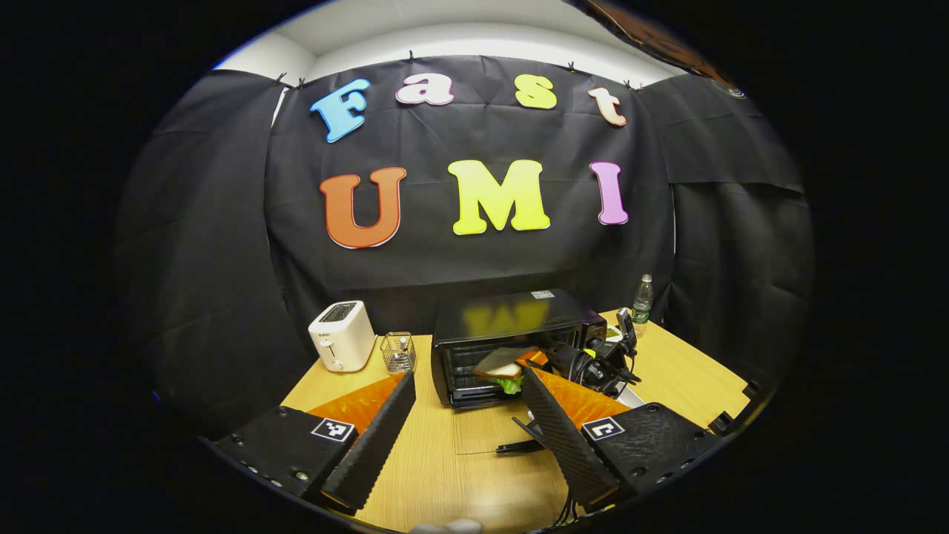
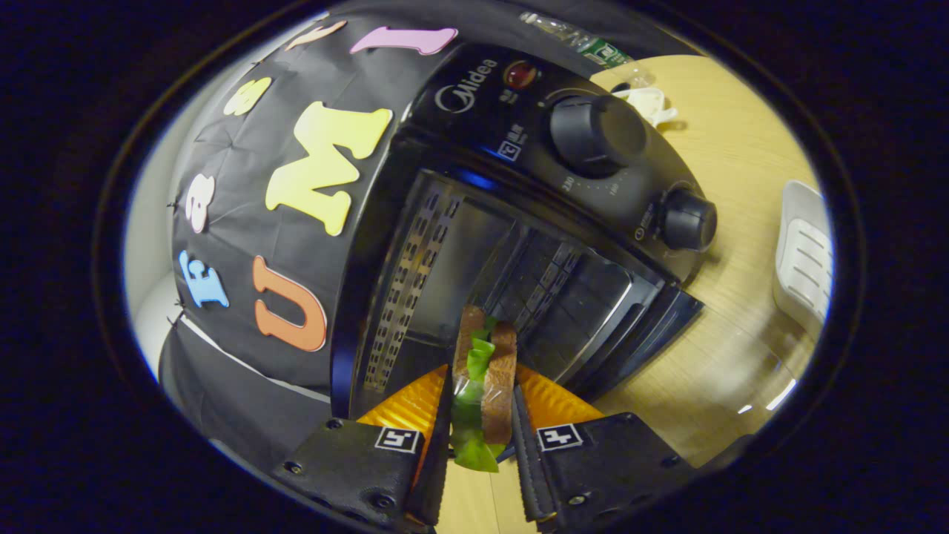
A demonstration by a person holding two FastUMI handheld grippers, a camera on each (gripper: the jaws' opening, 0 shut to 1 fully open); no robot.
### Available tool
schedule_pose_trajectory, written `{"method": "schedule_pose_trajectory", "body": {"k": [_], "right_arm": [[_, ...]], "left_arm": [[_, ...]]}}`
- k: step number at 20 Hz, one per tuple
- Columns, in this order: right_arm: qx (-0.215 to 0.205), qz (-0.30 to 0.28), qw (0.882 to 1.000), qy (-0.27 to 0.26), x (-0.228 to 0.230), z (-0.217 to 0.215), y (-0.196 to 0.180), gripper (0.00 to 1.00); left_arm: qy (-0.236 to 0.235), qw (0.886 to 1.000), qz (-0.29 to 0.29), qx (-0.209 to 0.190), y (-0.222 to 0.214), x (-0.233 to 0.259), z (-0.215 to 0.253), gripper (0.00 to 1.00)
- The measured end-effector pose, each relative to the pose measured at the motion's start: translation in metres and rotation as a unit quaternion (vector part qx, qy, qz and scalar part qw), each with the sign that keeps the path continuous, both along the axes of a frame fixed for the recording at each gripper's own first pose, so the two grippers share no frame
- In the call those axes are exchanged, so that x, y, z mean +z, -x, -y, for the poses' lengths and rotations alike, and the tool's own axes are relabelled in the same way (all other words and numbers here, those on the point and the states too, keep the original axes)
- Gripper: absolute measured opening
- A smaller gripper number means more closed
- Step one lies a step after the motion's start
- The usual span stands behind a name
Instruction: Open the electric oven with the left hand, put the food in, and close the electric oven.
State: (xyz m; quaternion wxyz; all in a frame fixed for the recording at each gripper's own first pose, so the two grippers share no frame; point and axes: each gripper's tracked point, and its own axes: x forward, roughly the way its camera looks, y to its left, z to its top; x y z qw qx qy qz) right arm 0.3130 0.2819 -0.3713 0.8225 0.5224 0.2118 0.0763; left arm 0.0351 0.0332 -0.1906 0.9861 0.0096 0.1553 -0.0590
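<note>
The black electric oven (image 1: 511,322) stands at the back of the wooden table, its glass door (image 1: 482,434) folded down flat toward me. In the left gripper view my left gripper (image 1: 467,382) is open over the table in front of the door, with nothing between its fingers. A sandwich (image 1: 498,367) of brown bread and green lettuce hangs at the oven's mouth, held by the right gripper (image 1: 552,354). In the right gripper view my right gripper (image 2: 482,386) is shut on the sandwich (image 2: 485,363), on edge just before the open oven cavity (image 2: 511,274).
A white toaster (image 1: 341,335) and a small wire holder (image 1: 398,352) stand left of the oven. A plastic bottle (image 1: 642,299) stands at the back right. The oven's knobs (image 2: 597,133) sit beside the cavity. A white tray (image 2: 804,259) lies on the table (image 1: 689,371).
</note>
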Motion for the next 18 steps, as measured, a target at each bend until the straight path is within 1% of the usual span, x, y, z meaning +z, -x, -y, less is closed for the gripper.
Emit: {"method": "schedule_pose_trajectory", "body": {"k": [3, 4, 5, 6, 8, 9, 10, 11, 12, 13, 14, 15, 16, 18], "right_arm": [[0.009, 0.004, 0.998, 0.062, -0.001, 0.0, -0.001, 0.45], [0.012, 0.001, 0.996, 0.083, -0.004, 0.002, -0.001, 0.51], [0.016, -0.005, 0.995, 0.1, -0.009, 0.004, -0.001, 0.55], [0.019, -0.009, 0.993, 0.114, -0.013, 0.007, -0.002, 0.69], [0.022, -0.009, 0.989, 0.145, -0.017, 0.01, -0.003, 0.81], [0.017, -0.008, 0.984, 0.175, -0.018, 0.014, -0.004, 0.82], [0.02, -0.005, 0.98, 0.199, -0.016, 0.016, -0.005, 0.86], [0.023, -0.006, 0.975, 0.223, -0.017, 0.018, -0.002, 0.87], [0.019, -0.008, 0.971, 0.237, -0.019, 0.023, -0.001, 0.92], [0.018, -0.005, 0.968, 0.249, -0.02, 0.026, 0.0, 0.93], [0.013, -0.002, 0.963, 0.268, -0.02, 0.033, 0.0, 0.98], [0.008, -0.001, 0.96, 0.282, -0.018, 0.039, 0.0, 0.93], [0.005, 0.006, 0.959, 0.285, -0.015, 0.041, 0.0, 0.95], [0.009, 0.012, 0.957, 0.291, -0.008, 0.042, 0.005, 0.95]], "left_arm": [[0.002, 1.0, 0.001, 0.004, -0.002, 0.002, -0.003, 0.96], [-0.001, 1.0, 0.005, 0.004, -0.004, 0.003, -0.003, 0.96], [-0.003, 1.0, 0.008, 0.004, -0.006, 0.004, -0.003, 0.96], [-0.003, 1.0, 0.01, 0.003, -0.006, 0.004, -0.004, 0.96], [-0.002, 1.0, 0.012, 0.004, -0.007, 0.007, -0.005, 0.96], [-0.002, 1.0, 0.012, 0.004, -0.007, 0.006, -0.005, 0.96], [-0.001, 1.0, 0.012, 0.004, -0.008, 0.006, -0.004, 0.95], [0.0, 1.0, 0.013, 0.005, -0.008, 0.006, -0.004, 0.95], [0.001, 1.0, 0.013, 0.006, -0.008, 0.006, -0.005, 0.95], [0.002, 1.0, 0.014, 0.008, -0.008, 0.005, -0.005, 0.96], [0.004, 1.0, 0.014, 0.009, -0.008, 0.005, -0.005, 0.96], [0.005, 1.0, 0.014, 0.01, -0.008, 0.006, -0.005, 0.96], [0.005, 1.0, 0.016, 0.009, -0.008, 0.007, -0.005, 0.96], [0.003, 1.0, 0.021, 0.011, -0.009, 0.009, -0.005, 0.96]]}}
